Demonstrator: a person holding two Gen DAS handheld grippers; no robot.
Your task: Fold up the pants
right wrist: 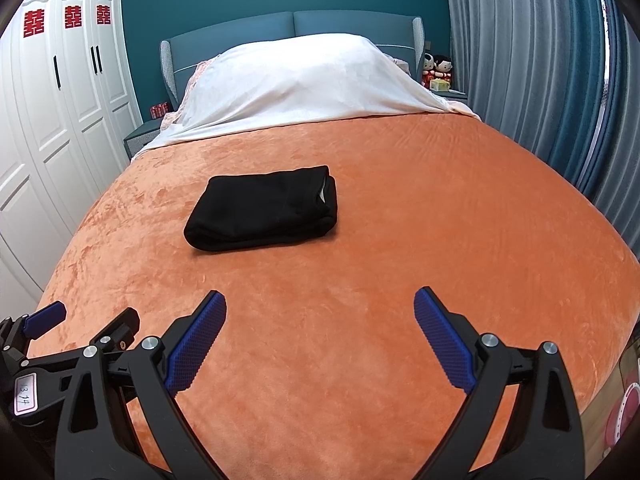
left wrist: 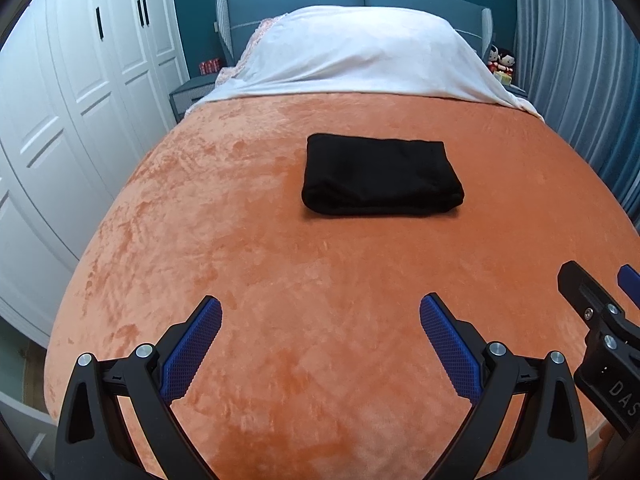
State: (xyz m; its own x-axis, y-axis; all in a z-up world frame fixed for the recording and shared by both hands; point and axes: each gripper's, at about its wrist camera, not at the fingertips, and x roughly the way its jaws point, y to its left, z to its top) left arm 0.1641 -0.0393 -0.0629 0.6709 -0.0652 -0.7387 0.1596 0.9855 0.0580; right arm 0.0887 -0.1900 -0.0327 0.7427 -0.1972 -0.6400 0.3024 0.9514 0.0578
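Folded black pants (left wrist: pixel 382 178) lie on the orange bedspread (left wrist: pixel 280 260); left claw (left wrist: pixel 320 324) and right claw (right wrist: pixel 320 320) both gape apart, holding nothing.

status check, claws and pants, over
Left claw open, empty. Right claw open, empty. Black pants folded on orange blanket. Nothing in the way.

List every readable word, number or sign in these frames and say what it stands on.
"囍" in red, three times: wardrobe doors.
"13.14": tag on the left gripper.
"DAS", cut off: right gripper body, in the left view.
Small red boxes on the nightstand: unreadable.
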